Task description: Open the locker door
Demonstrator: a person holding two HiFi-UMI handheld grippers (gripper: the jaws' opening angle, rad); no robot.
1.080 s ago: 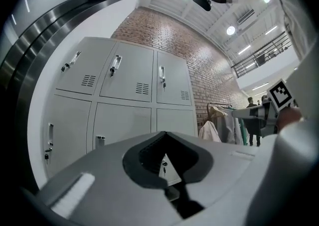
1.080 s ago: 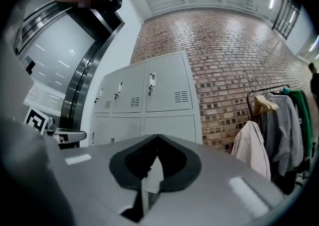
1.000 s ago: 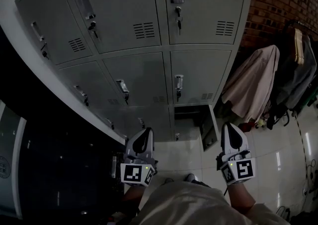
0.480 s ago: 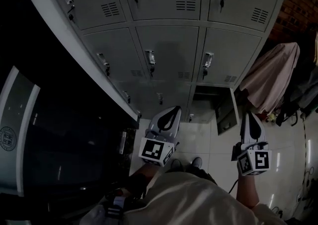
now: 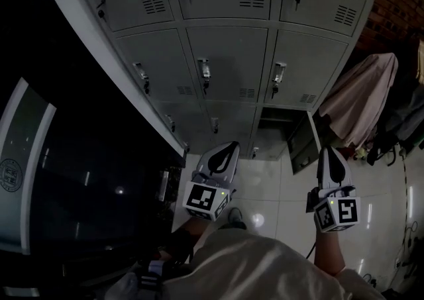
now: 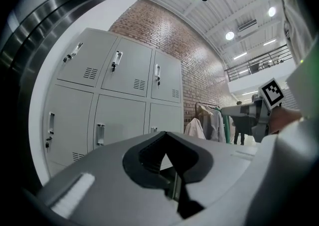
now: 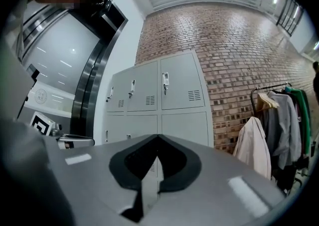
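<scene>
A grey bank of lockers (image 5: 228,60) stands ahead, its closed doors each with a handle and key lock (image 5: 205,67). In the bottom row at the right, one door (image 5: 300,144) hangs open beside a dark compartment (image 5: 273,118). My left gripper (image 5: 228,146) and right gripper (image 5: 328,151) are both shut and hold nothing. They hang over the tiled floor, well short of the lockers. The left gripper view shows the lockers (image 6: 117,95) beyond its closed tips (image 6: 165,134). Through the right gripper view the lockers (image 7: 159,95) lie beyond its tips (image 7: 158,136).
Coats hang on a rack (image 5: 361,97) against a brick wall (image 7: 234,60), right of the lockers. A dark glossy panel (image 5: 73,179) fills the left side. Pale floor tiles (image 5: 265,189) lie between me and the lockers.
The head view has swung, so the lockers now sit further right and higher in the picture. Both grippers have shifted right in the picture and stay shut.
</scene>
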